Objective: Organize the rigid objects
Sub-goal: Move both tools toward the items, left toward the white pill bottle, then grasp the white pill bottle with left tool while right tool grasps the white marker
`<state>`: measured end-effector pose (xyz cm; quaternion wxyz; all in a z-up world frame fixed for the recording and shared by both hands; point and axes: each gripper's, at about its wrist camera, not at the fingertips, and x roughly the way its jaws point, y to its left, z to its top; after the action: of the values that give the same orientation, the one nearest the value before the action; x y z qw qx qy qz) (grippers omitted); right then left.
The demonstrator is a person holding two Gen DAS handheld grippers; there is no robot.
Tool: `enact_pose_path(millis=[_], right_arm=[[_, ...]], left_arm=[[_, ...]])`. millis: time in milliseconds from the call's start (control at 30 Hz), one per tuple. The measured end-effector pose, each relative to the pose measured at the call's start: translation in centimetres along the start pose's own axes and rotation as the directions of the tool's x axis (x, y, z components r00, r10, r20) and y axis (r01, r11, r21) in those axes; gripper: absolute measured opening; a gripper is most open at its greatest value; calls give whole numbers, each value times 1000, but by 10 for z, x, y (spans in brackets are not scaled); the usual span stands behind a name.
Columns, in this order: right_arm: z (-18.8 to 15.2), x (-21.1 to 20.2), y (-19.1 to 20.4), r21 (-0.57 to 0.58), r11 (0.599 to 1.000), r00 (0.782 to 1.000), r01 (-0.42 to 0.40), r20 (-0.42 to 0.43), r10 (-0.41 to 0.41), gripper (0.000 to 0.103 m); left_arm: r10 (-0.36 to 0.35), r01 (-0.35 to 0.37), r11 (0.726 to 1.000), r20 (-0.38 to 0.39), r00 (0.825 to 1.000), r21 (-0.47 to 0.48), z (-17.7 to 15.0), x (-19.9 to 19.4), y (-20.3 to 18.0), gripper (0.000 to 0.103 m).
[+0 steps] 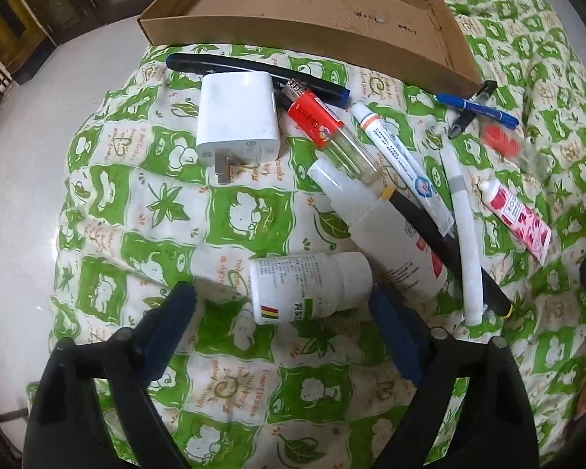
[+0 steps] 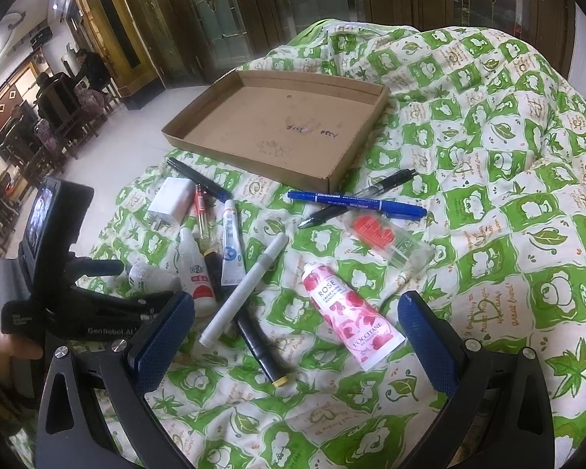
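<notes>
An empty cardboard tray (image 1: 441, 39) (image 2: 355, 156) lies at the far side of a green patterned quilt. Loose items lie before it: a white charger (image 1: 236, 117) (image 2: 170, 199), a red lighter (image 1: 324, 129), a white tube (image 1: 402, 156) (image 2: 230, 242), a spray bottle (image 1: 386, 234), a white pill bottle (image 1: 308, 285) (image 2: 152, 273), a white marker (image 1: 465, 230) (image 2: 246, 281), a blue pen (image 2: 355, 201), and a rose hand-cream tube (image 2: 347, 316) (image 1: 519, 222). My left gripper (image 1: 285, 305) is open, its fingers either side of the pill bottle. My right gripper (image 2: 297, 312) is open, just in front of the hand-cream tube.
A black marker (image 1: 254, 68) lies by the tray's near wall. A second red lighter (image 2: 386, 240) and a black pen (image 2: 371, 195) lie right of centre. A black marker with a yellow end (image 2: 261, 348) lies under the white one. White floor (image 1: 23, 179) borders the quilt on the left.
</notes>
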<state>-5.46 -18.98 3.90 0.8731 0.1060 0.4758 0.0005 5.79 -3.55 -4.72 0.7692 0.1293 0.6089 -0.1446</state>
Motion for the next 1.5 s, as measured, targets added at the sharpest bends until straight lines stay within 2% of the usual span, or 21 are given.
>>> enact_pose_path(millis=[33,67,100,167,233,333,433,567,633,900,1000,1267,1367,1433,1500], right_arm=[[0,1,1,-2,1000,1000,4,-3,-4,102],[0,3,1,-6,1000,1000,8,-9,-8,102],[0,5,2,-10,1000,1000,6,-13,-6,101],[1,8,2,2,1000,1000,-25,-18,25,94],[4,15,-2,41,997,996,-67,-50,69,71],[8,32,-8,124,984,981,-128,-127,143,53],[10,51,-12,217,957,953,-193,-191,235,42],[12,70,-12,295,929,922,-223,-245,299,33],[12,77,-11,326,916,908,-234,-263,325,25],[19,99,-3,408,868,866,-282,-280,413,10],[17,107,-3,440,852,855,-283,-287,432,9],[20,117,-10,474,832,850,-287,-275,450,14],[17,122,-11,502,812,830,-297,-284,479,14],[16,121,-12,493,821,837,-287,-289,466,13],[18,115,-11,465,841,857,-277,-278,435,11]], left_arm=[[2,-2,1000,-3,1000,-1,1,5,2,78],[-1,1,1000,-13,1000,0,1,7,0,64],[-1,1,1000,-28,1000,5,1,9,-1,60],[19,-19,1000,-19,1000,20,1,6,-3,60],[13,-13,1000,-7,1000,20,1,7,-1,59],[-17,17,1000,-1,1000,-6,-6,2,2,59],[-33,33,999,2,999,-18,-7,1,6,59],[-38,38,999,1,999,-21,-8,3,13,59],[-43,43,999,-1,999,-27,-18,-3,21,59],[-34,34,999,1,999,-23,-18,11,28,59],[-35,35,999,-3,999,-28,-18,7,26,59],[-36,35,998,-4,999,-44,-17,15,23,60],[-37,37,998,-1,999,-50,-16,16,24,61],[-37,37,998,6,999,-52,-16,15,25,61],[-36,37,998,12,999,-56,-17,14,26,61]])
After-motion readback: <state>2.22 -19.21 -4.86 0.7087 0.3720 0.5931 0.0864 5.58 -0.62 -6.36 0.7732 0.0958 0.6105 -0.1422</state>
